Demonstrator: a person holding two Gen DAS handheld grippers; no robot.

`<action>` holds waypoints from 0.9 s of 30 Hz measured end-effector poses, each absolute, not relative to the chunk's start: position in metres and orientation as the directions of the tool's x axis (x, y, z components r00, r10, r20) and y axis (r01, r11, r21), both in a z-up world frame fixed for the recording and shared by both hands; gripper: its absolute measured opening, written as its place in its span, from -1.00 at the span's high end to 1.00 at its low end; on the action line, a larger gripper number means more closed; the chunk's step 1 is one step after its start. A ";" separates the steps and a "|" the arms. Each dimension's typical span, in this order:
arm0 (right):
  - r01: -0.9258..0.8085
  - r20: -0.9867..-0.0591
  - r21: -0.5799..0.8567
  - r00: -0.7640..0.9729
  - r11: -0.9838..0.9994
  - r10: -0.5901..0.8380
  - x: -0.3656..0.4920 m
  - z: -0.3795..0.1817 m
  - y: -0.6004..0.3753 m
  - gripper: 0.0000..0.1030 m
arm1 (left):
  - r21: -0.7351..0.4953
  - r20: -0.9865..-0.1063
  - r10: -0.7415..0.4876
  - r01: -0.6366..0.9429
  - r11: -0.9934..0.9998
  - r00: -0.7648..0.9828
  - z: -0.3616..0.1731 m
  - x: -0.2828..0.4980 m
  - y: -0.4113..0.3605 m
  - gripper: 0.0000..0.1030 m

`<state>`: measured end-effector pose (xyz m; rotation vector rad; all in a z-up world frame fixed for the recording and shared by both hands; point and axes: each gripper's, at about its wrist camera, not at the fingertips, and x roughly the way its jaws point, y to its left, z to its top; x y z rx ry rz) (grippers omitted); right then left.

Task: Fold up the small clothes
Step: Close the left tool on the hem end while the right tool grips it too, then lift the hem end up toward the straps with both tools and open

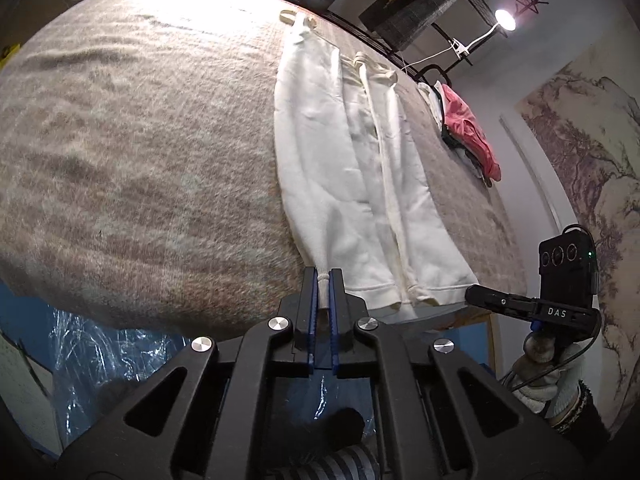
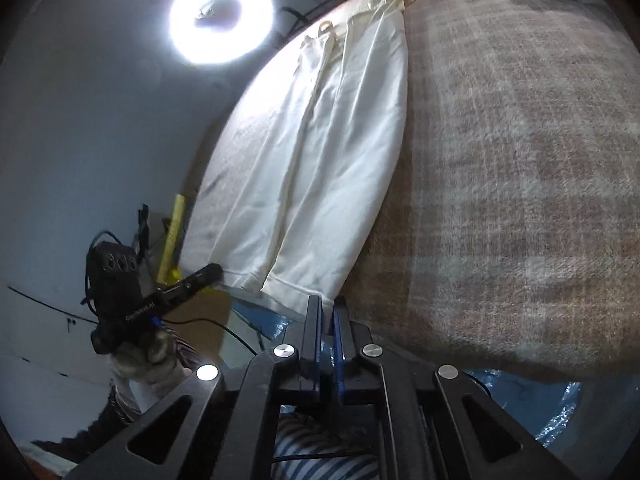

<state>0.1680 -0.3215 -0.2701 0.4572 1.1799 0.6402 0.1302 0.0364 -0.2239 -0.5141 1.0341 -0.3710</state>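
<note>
White trousers (image 1: 352, 184) laid lengthwise along one side of the blanket-covered table (image 1: 132, 152), hems at its near edge, left gripper (image 1: 323, 280) clamped on one hem corner, right gripper (image 2: 327, 306) clamped on the other, pink clothes (image 1: 468, 128) piled at the far corner

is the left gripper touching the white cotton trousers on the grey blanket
Touching. The left wrist view shows the left gripper shut on the near corner of the white cotton trousers; the ribbed hem is pinched between its blue pads at the blanket's edge.
</note>
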 end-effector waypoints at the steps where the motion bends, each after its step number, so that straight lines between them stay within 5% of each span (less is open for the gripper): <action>1: -0.214 -0.696 0.642 0.239 0.736 0.677 0.169 -0.271 -0.322 0.95 | -0.571 -0.712 -0.529 0.056 0.819 0.462 -0.222 0.132 0.035 0.95; 12: -0.207 -0.636 0.682 0.305 0.702 0.708 0.200 -0.245 -0.332 0.95 | -0.548 -0.704 -0.514 0.084 0.832 0.491 -0.197 0.179 0.032 0.96; 27: -0.141 -0.679 0.645 0.346 0.751 0.648 0.288 -0.256 -0.332 0.95 | -0.516 -0.735 -0.453 0.017 0.856 0.504 -0.216 0.256 0.033 0.95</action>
